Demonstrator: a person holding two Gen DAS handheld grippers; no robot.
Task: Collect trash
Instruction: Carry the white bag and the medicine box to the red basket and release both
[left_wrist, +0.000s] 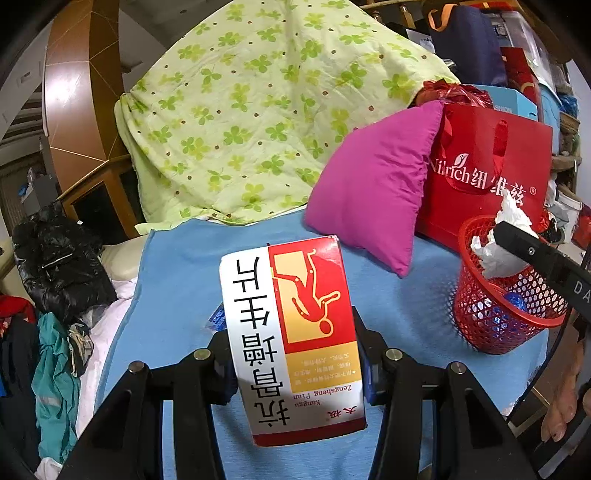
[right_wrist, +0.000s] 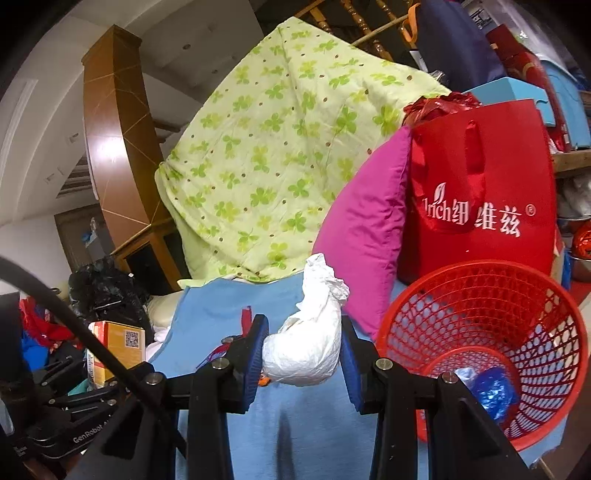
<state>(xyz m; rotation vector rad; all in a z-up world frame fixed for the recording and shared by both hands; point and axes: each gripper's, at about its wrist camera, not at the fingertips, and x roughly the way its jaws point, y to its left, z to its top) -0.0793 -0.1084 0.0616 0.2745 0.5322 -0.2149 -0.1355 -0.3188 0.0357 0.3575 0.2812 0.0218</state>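
Observation:
My left gripper is shut on a red, white and yellow medicine box, held above the blue blanket. My right gripper is shut on a crumpled white tissue wad. In the left wrist view that wad hangs over the rim of the red mesh basket, with the right gripper's black finger beside it. In the right wrist view the basket lies just right of my gripper and holds a blue wrapper. The left gripper with the box shows at the lower left.
A pink pillow and a red shopping bag stand behind the basket. A green clover-print quilt is piled at the back. A black jacket and loose clothes lie to the left. A small blue wrapper lies on the blanket.

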